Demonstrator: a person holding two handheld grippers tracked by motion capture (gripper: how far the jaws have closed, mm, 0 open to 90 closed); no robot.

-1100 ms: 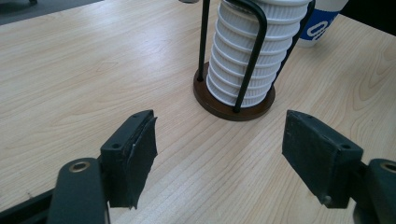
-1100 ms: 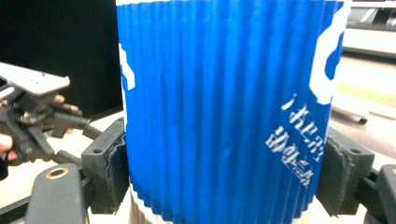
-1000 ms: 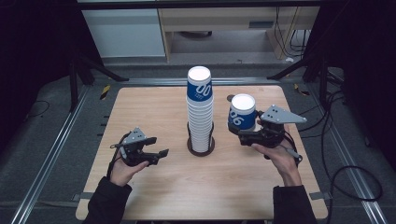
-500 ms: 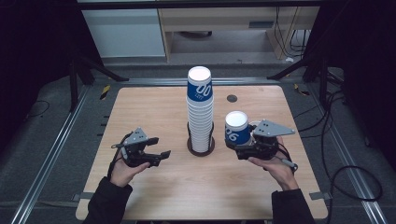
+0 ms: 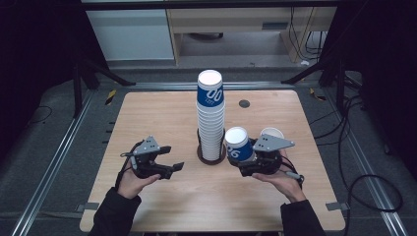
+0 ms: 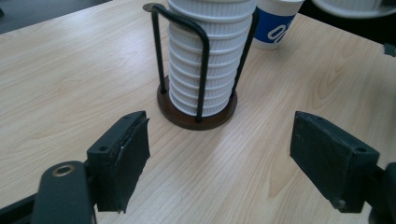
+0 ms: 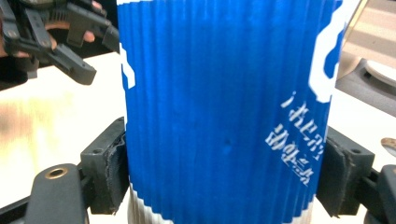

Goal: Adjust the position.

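Blue-and-white ribbed paper cup (image 5: 238, 145) sits in the right gripper (image 5: 244, 160), seen from the high view just right of the tall cup stack (image 5: 210, 118). The cup is upside down, white base up, low over the pale wood worktop (image 5: 162, 113); whether it touches the surface cannot be told here. The stack stands in a dark wire holder (image 5: 211, 153) near the worktop's centre. A second cup (image 5: 272, 133), open mouth up, stands just behind the right gripper. The left gripper (image 5: 173, 158) is held to the left of the stack, apart from it, jaws pointing towards the holder. A small dark disc (image 5: 244, 103) lies farther back on the worktop.

Left gripper view: left gripper (image 6: 219, 158) is released, its jaws spread wide with bare worktop between them; they have just been opening. Ahead stands the cup stack (image 6: 208, 56) inside the black wire holder (image 6: 196, 116) on its brown round base. Behind and to the right of it stands the blue cup (image 6: 275, 25), rim down.

Right gripper view: right gripper (image 7: 224, 177) is clenched on the blue cup (image 7: 224, 107), one black pad pressed to each side of the ribbed wall. White lettering runs on the cup's right side. The left gripper (image 7: 70, 37) shows at the upper left, beyond the worktop (image 7: 42, 121).
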